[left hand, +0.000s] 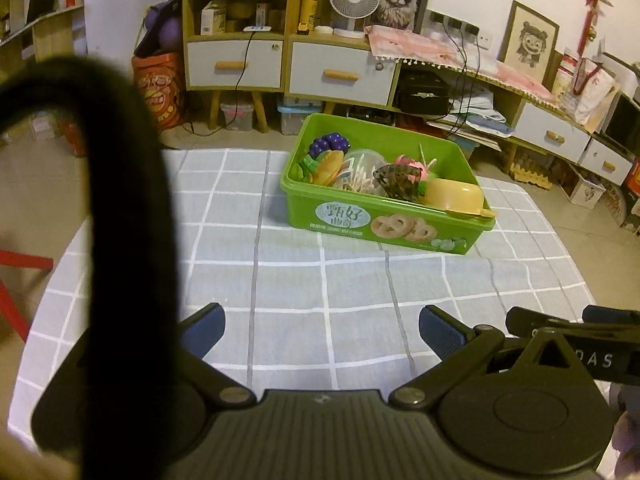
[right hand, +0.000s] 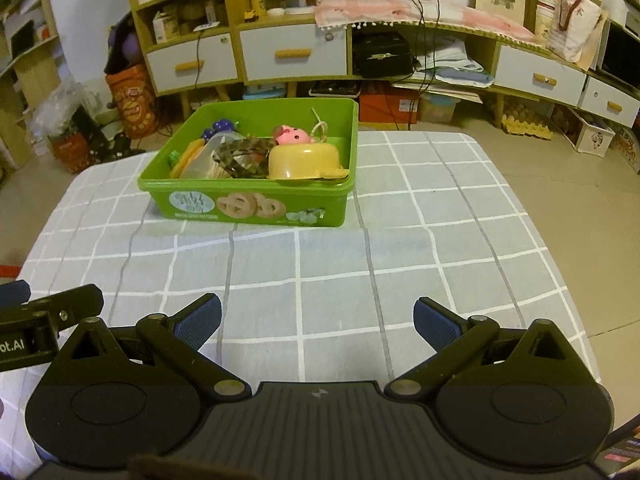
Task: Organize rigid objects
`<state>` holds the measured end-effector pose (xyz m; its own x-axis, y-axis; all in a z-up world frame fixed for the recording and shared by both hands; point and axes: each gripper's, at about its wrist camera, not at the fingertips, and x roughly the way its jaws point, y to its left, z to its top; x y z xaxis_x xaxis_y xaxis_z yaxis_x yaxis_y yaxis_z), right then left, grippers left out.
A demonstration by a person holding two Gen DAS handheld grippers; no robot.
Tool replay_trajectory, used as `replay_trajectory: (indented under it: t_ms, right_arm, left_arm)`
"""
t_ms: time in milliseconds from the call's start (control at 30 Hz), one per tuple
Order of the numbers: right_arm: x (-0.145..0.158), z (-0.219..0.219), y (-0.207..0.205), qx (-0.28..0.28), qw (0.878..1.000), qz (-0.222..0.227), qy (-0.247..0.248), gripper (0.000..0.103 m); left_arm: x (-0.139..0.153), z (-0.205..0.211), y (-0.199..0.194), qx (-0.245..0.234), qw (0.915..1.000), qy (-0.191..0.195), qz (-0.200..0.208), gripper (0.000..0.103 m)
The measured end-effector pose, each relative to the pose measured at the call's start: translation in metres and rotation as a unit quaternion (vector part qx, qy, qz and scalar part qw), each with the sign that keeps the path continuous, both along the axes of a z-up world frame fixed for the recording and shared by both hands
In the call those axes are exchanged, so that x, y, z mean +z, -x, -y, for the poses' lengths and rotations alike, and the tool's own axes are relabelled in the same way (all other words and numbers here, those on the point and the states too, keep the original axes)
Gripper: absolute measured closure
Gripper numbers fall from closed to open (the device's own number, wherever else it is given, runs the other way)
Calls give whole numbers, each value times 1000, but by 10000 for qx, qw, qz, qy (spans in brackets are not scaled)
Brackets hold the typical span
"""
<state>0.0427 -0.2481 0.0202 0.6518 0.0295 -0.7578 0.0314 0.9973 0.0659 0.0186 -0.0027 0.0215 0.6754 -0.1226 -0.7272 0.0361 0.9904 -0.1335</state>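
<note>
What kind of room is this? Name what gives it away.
Probably a lived-in home room: wooden drawer cabinets crammed with clutter along the wall, framed cartoon drawings, a desk fan, and a checked cloth-covered table holding a green cookie bin of toys.

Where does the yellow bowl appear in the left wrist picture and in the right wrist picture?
Left wrist: the yellow bowl lies upside down in the near right corner of the green bin, right of centre.
Right wrist: the yellow bowl lies in the bin's near right corner, at about centre, upper half.
Shared landmark: the pink pig toy just behind the bowl.
</note>
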Motion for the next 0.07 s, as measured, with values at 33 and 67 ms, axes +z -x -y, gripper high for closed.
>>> replay_trajectory:
  t_ms: [33,67]
  right_arm:
    - [-1,0,0,9,10000,-10,10,2]
    - [-2,1,0,12,10000,-18,21,2]
  left_arm:
    - [-1,-1,0,-36,10000,45,-24,22]
    - [-2,-1,-1,-58,9999,70,-43,22]
